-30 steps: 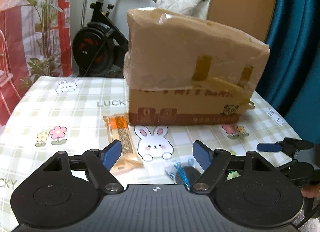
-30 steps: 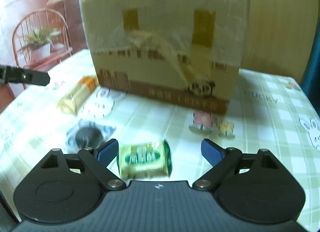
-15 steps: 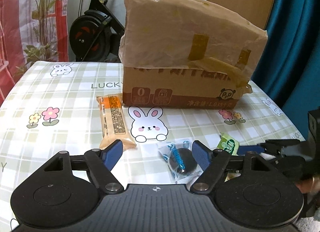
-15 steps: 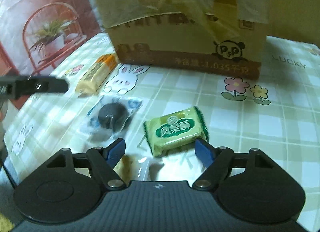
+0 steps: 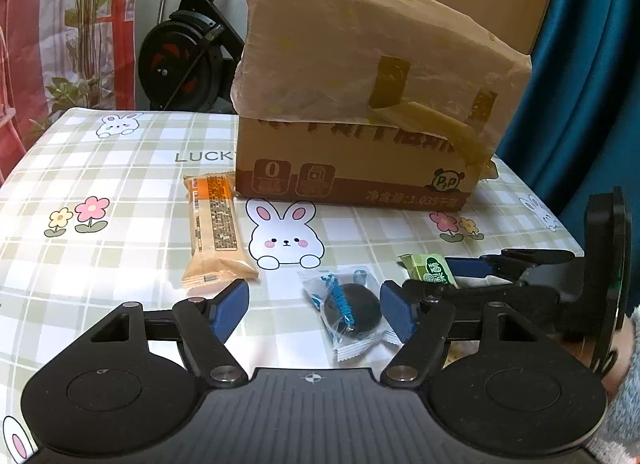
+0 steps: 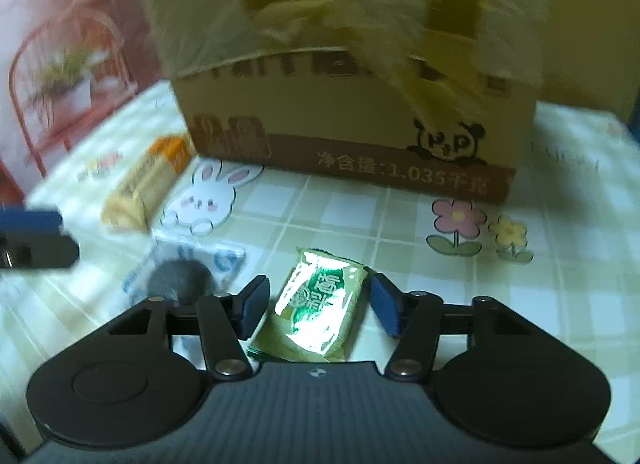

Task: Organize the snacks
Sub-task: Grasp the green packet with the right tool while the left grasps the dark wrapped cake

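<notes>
Spread across the whole scene: a table (image 5: pixel 100 168) under a checked cloth printed with rabbits, flowers and the word LUCKY. Standing on its far half, a cardboard box (image 5: pixel 352 172) with a panda mark on its front, the upper part wrapped in cloudy plastic and strips of yellowish tape.

Nearer, hovering low over the cloth, the left gripper (image 5: pixel 314 310), spread wide and holding nothing. Reaching in from the right side of the left wrist view, the right gripper (image 5: pixel 466 276), likewise parted (its own camera is blurred, yet the gap shows plainly at (image 6: pixel 318 306)).

Lying flat just in front of the box's left corner, an orange wafer bar (image 5: pixel 214 226), long side running away from the camera. Close to the left gripper's right fingertip, a dark round cookie in a clear wrapper (image 5: pixel 350 310) with blue print. Just right of that, a green snack packet (image 6: pixel 320 304), resting on the cloth between the right gripper's two pads with a little space on each side, not pinched; seen in the left wrist view as a green corner (image 5: pixel 430 270) poking out beside a blue pad.
</notes>
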